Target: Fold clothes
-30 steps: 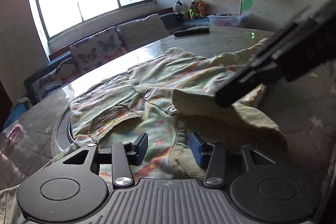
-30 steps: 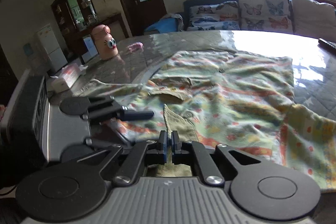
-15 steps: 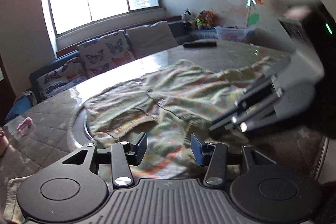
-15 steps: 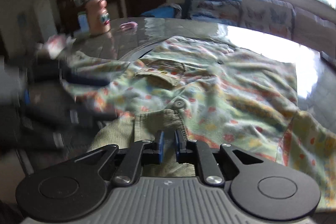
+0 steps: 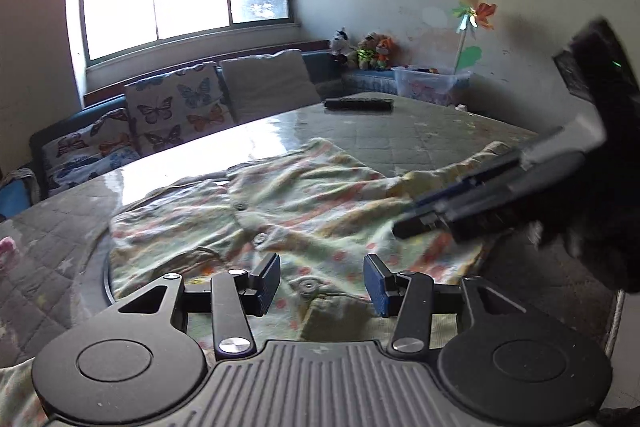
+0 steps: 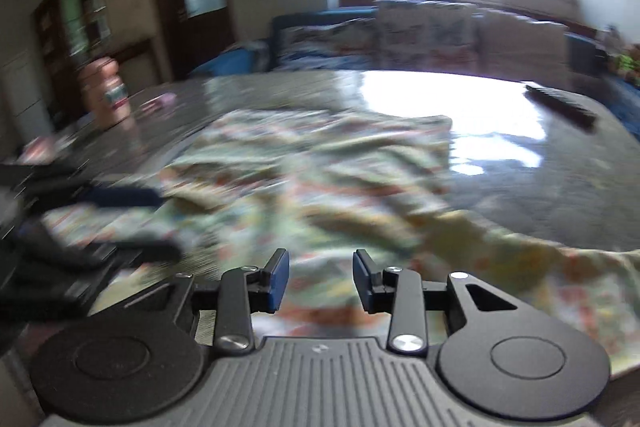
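Note:
A pale green flowered shirt point(image 5: 304, 211) with buttons lies spread on the table, its ribbed hem folded up near me. My left gripper point(image 5: 322, 279) hangs open just above the near hem, nothing between its blue pads. The right gripper point(image 5: 452, 211) shows from the side at the right of this view, above the shirt's right sleeve. In the blurred right wrist view the shirt point(image 6: 320, 179) fills the middle, and my right gripper point(image 6: 320, 279) stands open over it, holding nothing. The left gripper point(image 6: 120, 223) shows as a dark blur at the left.
A black remote point(image 5: 358, 103) lies at the table's far side. A glossy round table point(image 5: 420, 131) carries everything. A pink figure point(image 6: 108, 95) stands at its far left. A sofa with butterfly cushions point(image 5: 172, 111) runs under the window behind.
My right gripper has let go of the ribbed hem and opened, swinging right. The left gripper has pulled back and up, staying open. The hem now lies folded on the shirt.

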The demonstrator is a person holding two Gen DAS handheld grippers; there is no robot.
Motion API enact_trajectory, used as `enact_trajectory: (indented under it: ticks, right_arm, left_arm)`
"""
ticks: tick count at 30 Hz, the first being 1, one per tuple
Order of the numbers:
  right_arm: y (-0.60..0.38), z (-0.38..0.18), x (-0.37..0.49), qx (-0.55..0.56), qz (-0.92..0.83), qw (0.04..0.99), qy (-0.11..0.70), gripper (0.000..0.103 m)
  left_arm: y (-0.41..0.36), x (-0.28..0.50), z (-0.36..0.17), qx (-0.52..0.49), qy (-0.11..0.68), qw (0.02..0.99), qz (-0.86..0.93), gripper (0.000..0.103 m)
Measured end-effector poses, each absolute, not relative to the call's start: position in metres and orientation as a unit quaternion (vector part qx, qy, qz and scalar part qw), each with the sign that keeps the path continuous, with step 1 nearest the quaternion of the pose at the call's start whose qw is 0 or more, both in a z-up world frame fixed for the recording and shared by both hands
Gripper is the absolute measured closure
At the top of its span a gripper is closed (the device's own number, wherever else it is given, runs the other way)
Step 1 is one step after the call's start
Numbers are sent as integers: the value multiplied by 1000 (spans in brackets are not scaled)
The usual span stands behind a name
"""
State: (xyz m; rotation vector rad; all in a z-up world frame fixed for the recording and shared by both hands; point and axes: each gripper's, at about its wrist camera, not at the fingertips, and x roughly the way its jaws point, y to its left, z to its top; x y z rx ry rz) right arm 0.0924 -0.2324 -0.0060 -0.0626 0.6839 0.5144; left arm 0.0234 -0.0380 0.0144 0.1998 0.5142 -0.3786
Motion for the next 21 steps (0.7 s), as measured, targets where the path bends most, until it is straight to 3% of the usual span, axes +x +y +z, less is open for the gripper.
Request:
enact_trajectory:
  ticks: [17, 21]
  right_arm:
    - [-340, -28, 146, 30, 116, 940, 320, 68]
    - [-361, -29, 149, 31, 81, 944, 320, 64]
  left_arm:
    - [-53, 25, -14, 129, 294, 925, -205, 54]
    - [-54, 25, -13, 130, 295, 924, -204, 53]
